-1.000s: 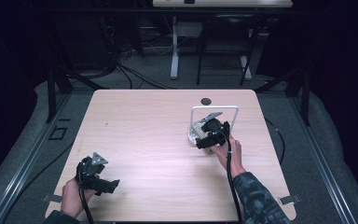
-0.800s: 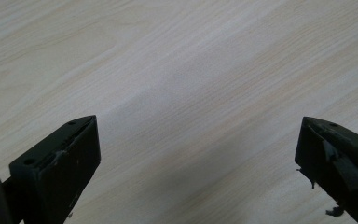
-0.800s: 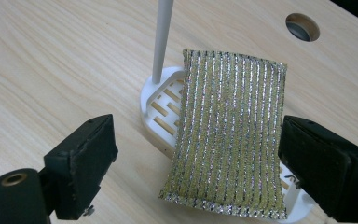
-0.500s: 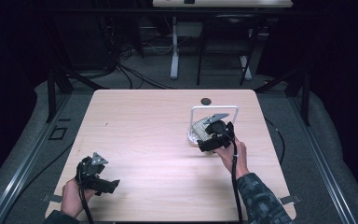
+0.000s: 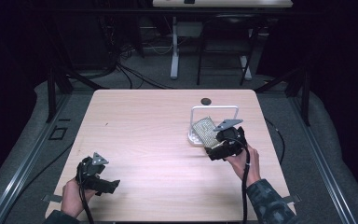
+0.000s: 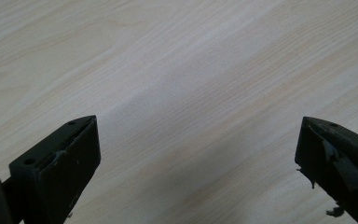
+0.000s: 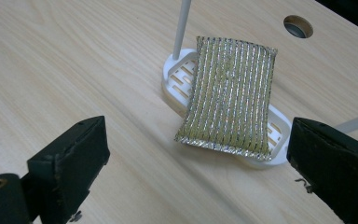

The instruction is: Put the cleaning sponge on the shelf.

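Desk (image 5: 149,135): pale wood, with a round hole (image 5: 206,101) near its far edge.
Rack (image 5: 195,136): white slotted base on the desk's right half, with a thin white hoop (image 5: 214,108) rising over it.
Sponge (image 7: 229,95): gold and silver striped pad, lying tilted across the rack, its near edge hanging past the base toward the desk.
Right tongs (image 7: 198,163): jaws wide apart, nothing between them, just short of the sponge and pointed at it; a hand (image 5: 243,161) holds them from the near right.
Left tongs (image 6: 196,154): jaws wide apart over bare wood, at the desk's near left corner, well apart from the rack.
Left hand (image 5: 72,198): grips the left tongs at the near edge.
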The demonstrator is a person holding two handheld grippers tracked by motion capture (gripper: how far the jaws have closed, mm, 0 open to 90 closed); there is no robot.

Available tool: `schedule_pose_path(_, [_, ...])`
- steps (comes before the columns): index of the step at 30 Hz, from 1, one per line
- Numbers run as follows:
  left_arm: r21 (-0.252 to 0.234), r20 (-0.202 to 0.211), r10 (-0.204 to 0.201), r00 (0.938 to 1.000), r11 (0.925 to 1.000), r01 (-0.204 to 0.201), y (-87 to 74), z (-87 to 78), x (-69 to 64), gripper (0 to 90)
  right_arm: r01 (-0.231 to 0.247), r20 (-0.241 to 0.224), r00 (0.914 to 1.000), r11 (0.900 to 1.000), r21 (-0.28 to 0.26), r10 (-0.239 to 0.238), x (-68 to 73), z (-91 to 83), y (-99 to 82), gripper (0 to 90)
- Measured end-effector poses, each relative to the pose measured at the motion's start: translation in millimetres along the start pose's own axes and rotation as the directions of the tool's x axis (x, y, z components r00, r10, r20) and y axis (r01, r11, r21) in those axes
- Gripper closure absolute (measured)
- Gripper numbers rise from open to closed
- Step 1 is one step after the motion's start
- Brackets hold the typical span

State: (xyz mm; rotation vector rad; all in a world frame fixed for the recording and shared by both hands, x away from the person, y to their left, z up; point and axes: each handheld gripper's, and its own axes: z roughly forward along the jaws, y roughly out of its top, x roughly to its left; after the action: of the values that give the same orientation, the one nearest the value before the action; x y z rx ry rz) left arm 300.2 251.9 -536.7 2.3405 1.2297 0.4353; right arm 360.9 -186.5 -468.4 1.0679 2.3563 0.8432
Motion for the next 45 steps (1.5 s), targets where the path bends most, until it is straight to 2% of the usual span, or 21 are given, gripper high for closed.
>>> schedule_pose_path(3, [0.001,-0.001,-0.001,1.0000,1.0000,0.001,-0.2,-0.1,-0.1,0.1,-0.009,-0.012,0.9999,0.9999,-0.008,0.009,-2.5,-11.3,-8.2,4.3])
schedule_pose_path(9, [0.002,-0.002,0.000,1.0000,1.0000,0.000,-0.2,0.2,-0.2,0.1,-0.025,-0.027,0.9993,0.9996,0.009,0.026,-5.5,-19.1,-21.2,4.1])
schedule_pose_path(15, [0.003,0.004,0.001,1.0000,1.0000,-0.001,-0.3,0.2,-0.3,0.1,-0.053,-0.037,0.9979,0.9982,0.027,0.054,-10.3,-27.0,-41.7,4.3])
schedule_pose_path(24, [0.000,-0.002,-0.003,1.0000,1.0000,0.003,-0.5,0.8,-0.1,0.1,-0.057,-0.035,0.9976,0.9970,0.052,0.059,-8.4,-35.6,-61.3,4.6])
schedule_pose_path(29, [0.000,-0.004,-0.005,1.0000,1.0000,0.006,-0.7,1.3,0.2,0.1,-0.077,-0.027,0.9965,0.9945,0.071,0.079,-11.3,-41.3,-78.4,5.0])
schedule_pose_path(39, [0.011,0.000,-0.002,1.0000,0.9999,0.002,0.4,3.5,-0.4,0.1,-0.121,-0.017,0.9921,0.9829,0.139,0.125,-15.9,-38.4,-108.9,6.0])
schedule_pose_path(45, [0.016,0.008,0.005,1.0000,0.9999,-0.005,1.5,4.4,-0.6,0.1,-0.126,-0.003,0.9917,0.9764,0.176,0.129,-18.7,-33.4,-116.0,6.4])
